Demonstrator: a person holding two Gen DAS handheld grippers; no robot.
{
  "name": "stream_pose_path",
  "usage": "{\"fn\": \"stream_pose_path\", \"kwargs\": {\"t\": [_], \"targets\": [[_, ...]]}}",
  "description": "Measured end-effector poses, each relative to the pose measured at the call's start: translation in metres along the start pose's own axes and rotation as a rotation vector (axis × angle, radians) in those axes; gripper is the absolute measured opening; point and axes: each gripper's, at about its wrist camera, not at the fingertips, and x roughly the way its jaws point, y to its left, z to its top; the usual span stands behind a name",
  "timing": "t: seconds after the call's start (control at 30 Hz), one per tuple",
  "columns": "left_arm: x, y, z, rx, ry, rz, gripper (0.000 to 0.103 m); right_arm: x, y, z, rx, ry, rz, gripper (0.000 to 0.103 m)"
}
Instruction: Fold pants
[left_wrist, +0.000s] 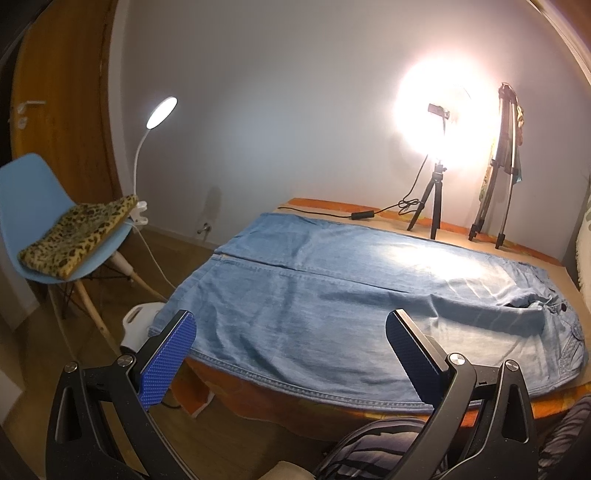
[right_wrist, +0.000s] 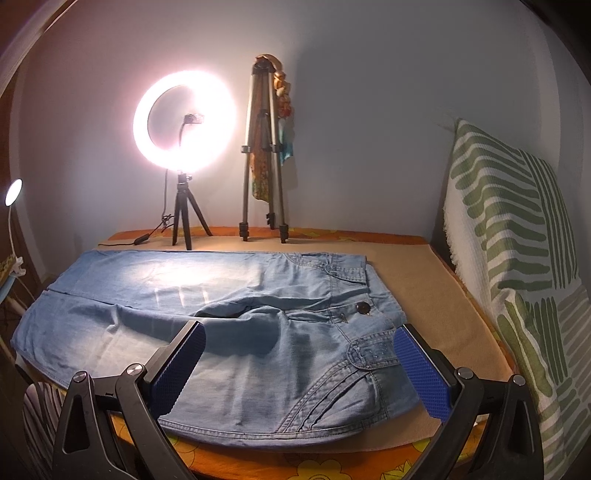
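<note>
Light blue denim pants (left_wrist: 332, 295) lie spread flat on a table, legs pointing left, waistband at the right with a dark button (right_wrist: 363, 307). The same pants (right_wrist: 221, 325) fill the right wrist view. My left gripper (left_wrist: 291, 332) hovers open above the near edge of the leg part, blue pads wide apart, nothing between them. Over the near hip and pocket area, my right gripper (right_wrist: 299, 343) is open too and holds nothing.
A lit ring light on a small tripod (right_wrist: 183, 206) and a taller folded tripod (right_wrist: 262, 166) stand at the table's back edge, with a cable (left_wrist: 332, 214). A blue chair with a leopard cushion (left_wrist: 77, 236) and a desk lamp (left_wrist: 160, 112) are left. A green-striped cushion (right_wrist: 517, 240) leans at the right.
</note>
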Motion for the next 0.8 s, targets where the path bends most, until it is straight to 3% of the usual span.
{"fn": "stream_pose_path", "kwargs": {"t": [0.13, 0.2, 0.37, 0.8], "targets": [[0.005, 0.021, -0.004, -0.026, 0.000, 0.004, 0.099, -0.001, 0.007, 0.005, -0.055, -0.009, 0.037, 0.103], [0.009, 0.037, -0.008, -0.060, 0.003, -0.015, 0.090, -0.002, 0.012, 0.007, -0.083, -0.013, 0.044, 0.103], [0.021, 0.069, -0.020, -0.106, 0.041, 0.000, 0.083, -0.002, 0.019, 0.010, -0.133, -0.031, 0.085, 0.103], [0.043, 0.100, -0.027, -0.188, 0.087, -0.018, 0.065, 0.001, 0.032, -0.007, -0.222, 0.026, 0.207, 0.103]]}}
